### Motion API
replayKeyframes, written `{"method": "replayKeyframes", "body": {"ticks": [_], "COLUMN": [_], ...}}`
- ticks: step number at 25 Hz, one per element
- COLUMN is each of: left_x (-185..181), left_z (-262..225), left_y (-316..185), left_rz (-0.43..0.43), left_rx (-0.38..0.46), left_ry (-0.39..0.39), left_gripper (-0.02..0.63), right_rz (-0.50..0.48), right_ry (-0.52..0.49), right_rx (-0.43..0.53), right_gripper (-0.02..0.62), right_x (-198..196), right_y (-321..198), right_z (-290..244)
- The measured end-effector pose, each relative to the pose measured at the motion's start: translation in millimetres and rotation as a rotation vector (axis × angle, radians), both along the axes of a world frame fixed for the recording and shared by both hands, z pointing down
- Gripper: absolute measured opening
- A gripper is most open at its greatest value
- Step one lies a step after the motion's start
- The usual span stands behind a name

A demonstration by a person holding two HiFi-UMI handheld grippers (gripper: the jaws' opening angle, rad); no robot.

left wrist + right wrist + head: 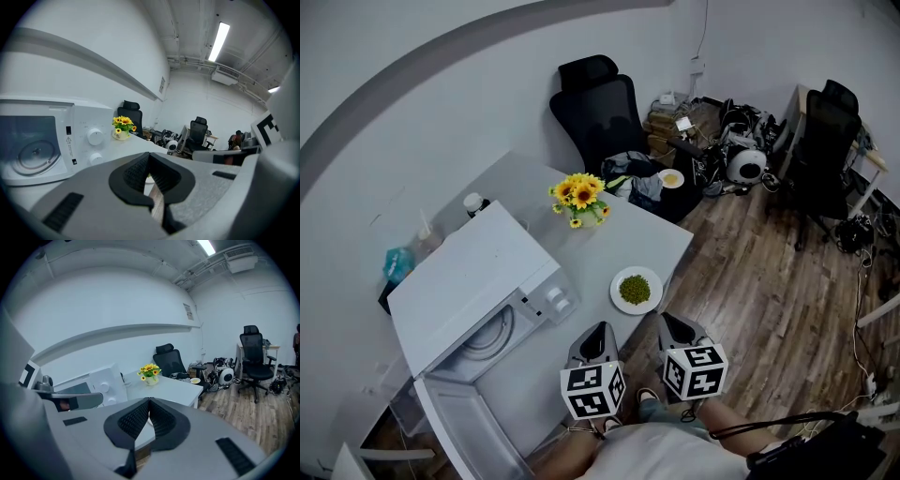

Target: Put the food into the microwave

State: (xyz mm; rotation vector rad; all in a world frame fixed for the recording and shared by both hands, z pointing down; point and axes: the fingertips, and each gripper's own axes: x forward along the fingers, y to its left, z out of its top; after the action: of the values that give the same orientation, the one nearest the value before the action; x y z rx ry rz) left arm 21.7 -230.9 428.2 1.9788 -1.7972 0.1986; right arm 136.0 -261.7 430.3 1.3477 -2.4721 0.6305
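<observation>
A white plate of green food lies near the front edge of the white table. To its left stands the white microwave, its door swung open and the glass turntable showing inside. My left gripper hovers just below the plate and is shut on nothing. Beside it, my right gripper is also shut and empty. In the left gripper view the shut gripper points past the microwave. The right gripper faces the table, its jaws meeting at the tips.
A vase of yellow flowers stands on the table behind the plate. Bottles sit behind the microwave. Black office chairs and cluttered gear stand on the wooden floor beyond the table.
</observation>
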Motion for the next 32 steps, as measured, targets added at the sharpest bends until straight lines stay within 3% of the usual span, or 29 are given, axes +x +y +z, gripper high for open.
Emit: {"method": "replayKeyframes", "body": {"ticks": [5, 9, 18, 32], "left_x": [1, 4, 11, 5], "left_z": [14, 30, 71, 127], "left_y": [-9, -14, -40, -78], "left_rz": [0.009, 0.021, -0.001, -0.08], "left_rx": [-0.055, -0.106, -0.168, -0.239], "left_ry": [0.045, 0.063, 0.06, 0.092], "left_gripper": [0.008, 0.075, 0.075, 0.075], "right_rz": [0.007, 0.015, 0.051, 0.078], "right_ry": [-0.021, -0.027, -0.007, 0.017], "right_rx": [-0.017, -0.043, -0.115, -0.152], "right_gripper": [0.018, 0.035, 0.054, 0.053], "right_x": [-2, -1, 16, 30], "right_y": [-12, -20, -50, -108], "right_z": [6, 17, 64, 114]}}
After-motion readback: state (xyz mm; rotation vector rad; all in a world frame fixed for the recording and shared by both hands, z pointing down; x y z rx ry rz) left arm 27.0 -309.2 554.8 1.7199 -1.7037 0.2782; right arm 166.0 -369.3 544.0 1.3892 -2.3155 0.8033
